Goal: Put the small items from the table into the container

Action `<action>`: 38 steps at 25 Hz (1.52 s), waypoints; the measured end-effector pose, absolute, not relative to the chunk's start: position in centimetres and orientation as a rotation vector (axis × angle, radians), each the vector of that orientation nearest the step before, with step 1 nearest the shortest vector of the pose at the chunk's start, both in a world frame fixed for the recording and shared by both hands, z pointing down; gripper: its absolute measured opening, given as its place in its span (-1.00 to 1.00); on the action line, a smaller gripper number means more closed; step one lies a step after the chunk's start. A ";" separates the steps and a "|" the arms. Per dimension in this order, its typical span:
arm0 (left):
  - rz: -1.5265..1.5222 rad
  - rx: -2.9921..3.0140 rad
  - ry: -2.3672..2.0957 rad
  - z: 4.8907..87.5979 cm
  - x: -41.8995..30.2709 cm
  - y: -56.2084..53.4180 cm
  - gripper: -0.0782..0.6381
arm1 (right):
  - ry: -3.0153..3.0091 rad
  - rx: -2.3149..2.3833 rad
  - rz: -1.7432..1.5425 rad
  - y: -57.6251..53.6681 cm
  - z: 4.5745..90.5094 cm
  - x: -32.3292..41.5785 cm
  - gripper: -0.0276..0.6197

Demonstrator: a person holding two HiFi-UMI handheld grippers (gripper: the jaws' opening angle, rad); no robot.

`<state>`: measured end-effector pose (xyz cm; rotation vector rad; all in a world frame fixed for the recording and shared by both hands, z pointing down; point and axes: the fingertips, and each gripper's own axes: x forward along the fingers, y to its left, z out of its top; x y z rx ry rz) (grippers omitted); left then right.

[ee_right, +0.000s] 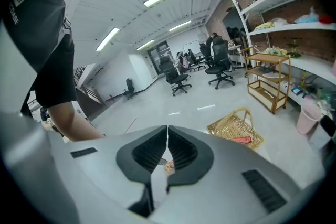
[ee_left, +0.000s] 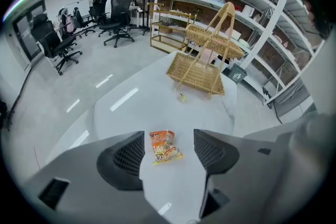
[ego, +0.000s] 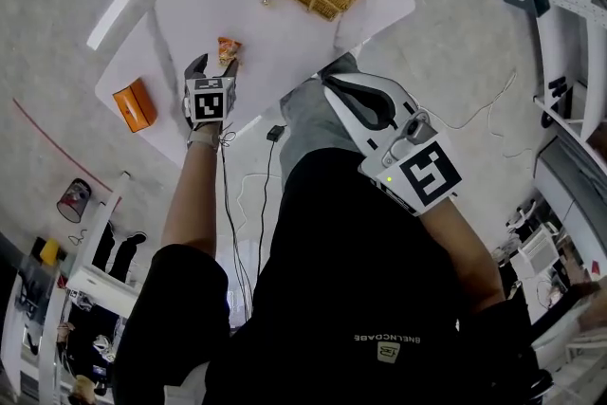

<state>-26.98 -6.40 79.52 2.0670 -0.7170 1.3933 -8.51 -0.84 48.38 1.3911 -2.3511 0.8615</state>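
Left gripper (ee_left: 168,152) jaws spread, nothing pinched. One crinkled orange-yellow snack packet (ee_left: 164,147) lies on the white table (ee_left: 142,113), framed between them at lower centre. Right gripper (ee_right: 167,136) jaws pressed together, empty. Upper frame: one small yellow item (ee_left: 181,97), one wicker basket (ee_left: 197,73).
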 end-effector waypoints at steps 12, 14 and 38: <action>1.448 1.954 -0.712 86.5 -27.8 -5.2 0.02 | -2.361 1.374 0.974 -0.9 51.5 -9.6 -0.88; 1.462 1.946 -0.711 87.4 -27.8 -5.4 0.02 | -2.354 1.372 0.997 -0.7 51.9 -9.8 -0.88; 1.685 1.891 -0.597 90.6 -28.3 -4.9 0.00 | -2.320 1.443 1.104 -1.1 53.9 -9.7 -0.88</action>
